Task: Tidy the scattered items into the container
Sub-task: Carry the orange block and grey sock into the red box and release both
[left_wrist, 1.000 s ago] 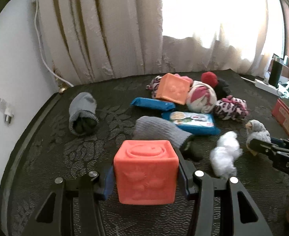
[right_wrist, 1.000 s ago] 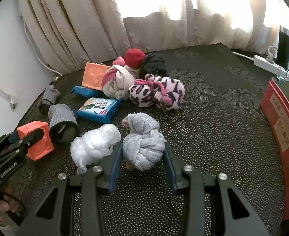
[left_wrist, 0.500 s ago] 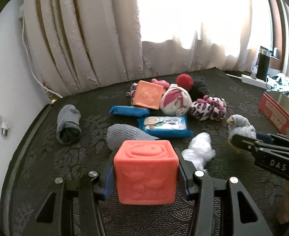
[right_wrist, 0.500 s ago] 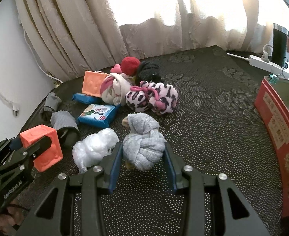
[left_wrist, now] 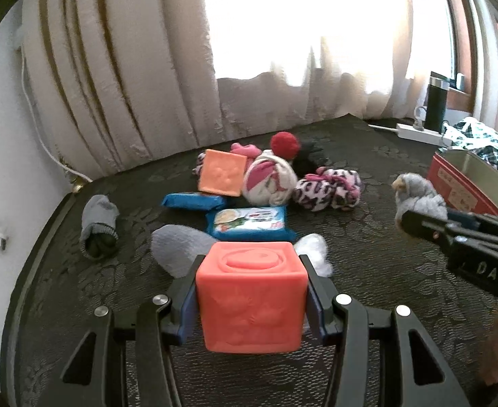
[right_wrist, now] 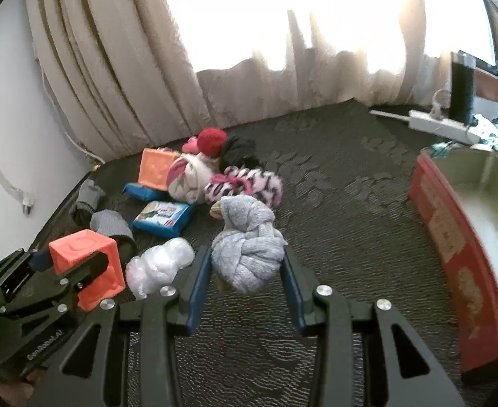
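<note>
My left gripper [left_wrist: 251, 296] is shut on a coral-red soft cube [left_wrist: 251, 295] and holds it above the dark table; the cube also shows in the right wrist view [right_wrist: 86, 264]. My right gripper [right_wrist: 247, 268] is shut on a knotted grey sock bundle [right_wrist: 247, 240], lifted off the table; it also shows in the left wrist view [left_wrist: 418, 200]. The red box with a pale inside [right_wrist: 452, 237] stands at the right, open; it also shows in the left wrist view [left_wrist: 459, 186].
On the table lie an orange cube [left_wrist: 222, 172], blue wipe packs [left_wrist: 250, 224], a white-pink bundle [left_wrist: 271, 183], a leopard-print bundle [left_wrist: 328, 188], grey socks [left_wrist: 99, 225], a white plastic wad [right_wrist: 160, 264]. A power strip [right_wrist: 442, 125] and dark tumbler [right_wrist: 462, 84] sit back right.
Both grippers have lifted and moved rightward with their loads; the red box has come nearer and larger in both views.
</note>
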The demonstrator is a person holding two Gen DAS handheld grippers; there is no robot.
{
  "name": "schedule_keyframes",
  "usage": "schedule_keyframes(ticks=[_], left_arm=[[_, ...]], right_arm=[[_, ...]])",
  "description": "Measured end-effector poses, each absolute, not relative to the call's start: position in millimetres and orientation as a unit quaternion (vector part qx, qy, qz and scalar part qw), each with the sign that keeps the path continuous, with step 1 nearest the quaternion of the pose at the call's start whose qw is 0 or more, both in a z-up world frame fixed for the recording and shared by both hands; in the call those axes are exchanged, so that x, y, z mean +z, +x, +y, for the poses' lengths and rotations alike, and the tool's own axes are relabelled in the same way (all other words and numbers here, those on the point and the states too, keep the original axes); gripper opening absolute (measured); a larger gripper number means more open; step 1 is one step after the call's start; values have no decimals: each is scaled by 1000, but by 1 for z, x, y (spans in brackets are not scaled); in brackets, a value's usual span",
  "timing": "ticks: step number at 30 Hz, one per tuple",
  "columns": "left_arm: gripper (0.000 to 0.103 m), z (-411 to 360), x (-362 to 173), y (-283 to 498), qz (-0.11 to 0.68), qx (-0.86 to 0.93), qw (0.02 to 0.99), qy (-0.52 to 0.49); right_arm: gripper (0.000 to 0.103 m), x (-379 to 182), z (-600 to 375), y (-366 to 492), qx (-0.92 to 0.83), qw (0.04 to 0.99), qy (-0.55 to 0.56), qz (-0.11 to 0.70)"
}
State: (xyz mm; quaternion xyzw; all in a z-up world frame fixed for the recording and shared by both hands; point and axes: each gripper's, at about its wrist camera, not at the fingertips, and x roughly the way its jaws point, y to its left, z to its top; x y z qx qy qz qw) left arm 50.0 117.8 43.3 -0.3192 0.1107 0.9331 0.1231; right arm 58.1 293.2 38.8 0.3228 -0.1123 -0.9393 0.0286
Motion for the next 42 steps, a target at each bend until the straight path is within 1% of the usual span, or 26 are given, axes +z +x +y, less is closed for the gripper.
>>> schedule_keyframes(ticks=[8,23,32,42], left_arm=[[54,159,49,57,130,929,159,-309],[54,274,63,76,166,899,276,-296],[54,328,75,82,177,881,327,-291],[54,373,77,85,193,868,358,-284]], right_arm=[[44,55,345,87,-948,-35,289,-128],[44,65,467,148,-934,-179,259,-166],[44,53,492,156,-923,-211,274,-167],[44,47,506,160,-915,-234,281,-169]])
